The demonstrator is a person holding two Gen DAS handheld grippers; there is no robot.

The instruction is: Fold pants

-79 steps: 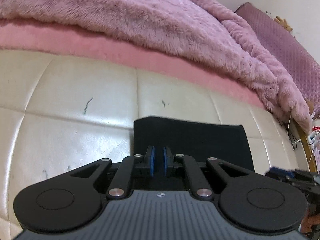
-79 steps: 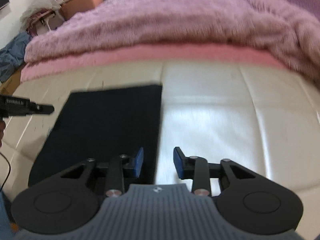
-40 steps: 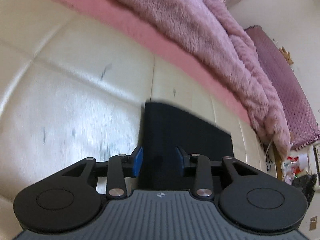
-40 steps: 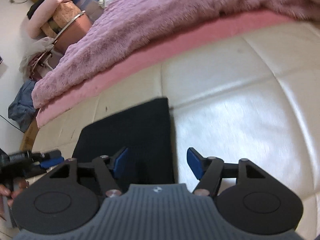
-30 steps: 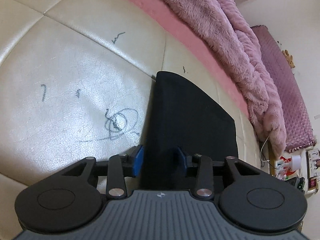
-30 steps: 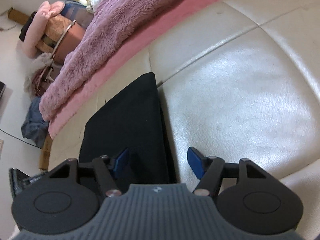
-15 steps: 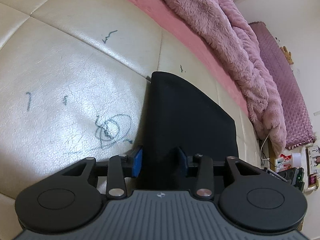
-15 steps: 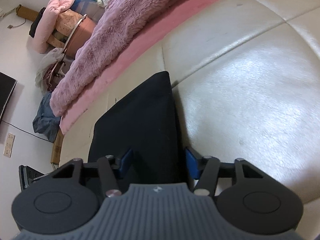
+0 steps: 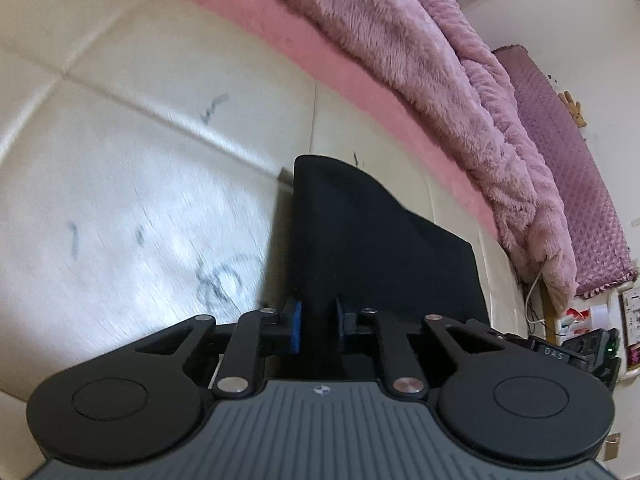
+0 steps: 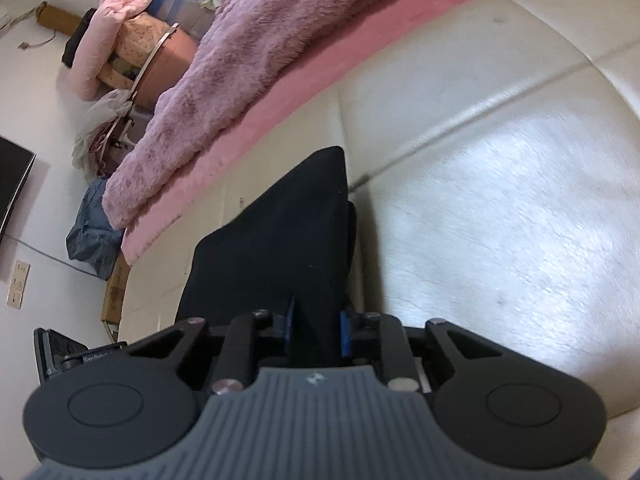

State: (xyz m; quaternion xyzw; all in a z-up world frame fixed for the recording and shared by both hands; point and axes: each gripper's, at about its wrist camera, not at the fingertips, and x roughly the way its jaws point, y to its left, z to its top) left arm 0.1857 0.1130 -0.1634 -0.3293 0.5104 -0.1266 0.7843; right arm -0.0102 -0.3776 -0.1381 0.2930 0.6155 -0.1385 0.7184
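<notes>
The folded black pants [image 9: 372,232] lie on a cream leather surface [image 9: 120,184]. My left gripper [image 9: 318,324] is shut on their near left edge and lifts it off the leather. My right gripper [image 10: 316,326] is shut on the near right edge of the pants [image 10: 280,240], also raised. The blue pads [image 9: 296,326] press the cloth from both sides. The right gripper's body [image 9: 560,348] shows at the right in the left wrist view, and the left gripper's body [image 10: 68,356] shows at the lower left in the right wrist view.
A pink sheet [image 9: 280,40] and a fluffy purple blanket [image 9: 440,72] lie beyond the pants. Pen scribbles [image 9: 220,280] mark the leather on the left. A basket with pink bedding [image 10: 132,52] and blue cloth [image 10: 92,236] sit off the surface's left end.
Both grippers closed from open onto the near edge of the pants. The near edge has risen off the leather and the cloth now stands up between the fingers.
</notes>
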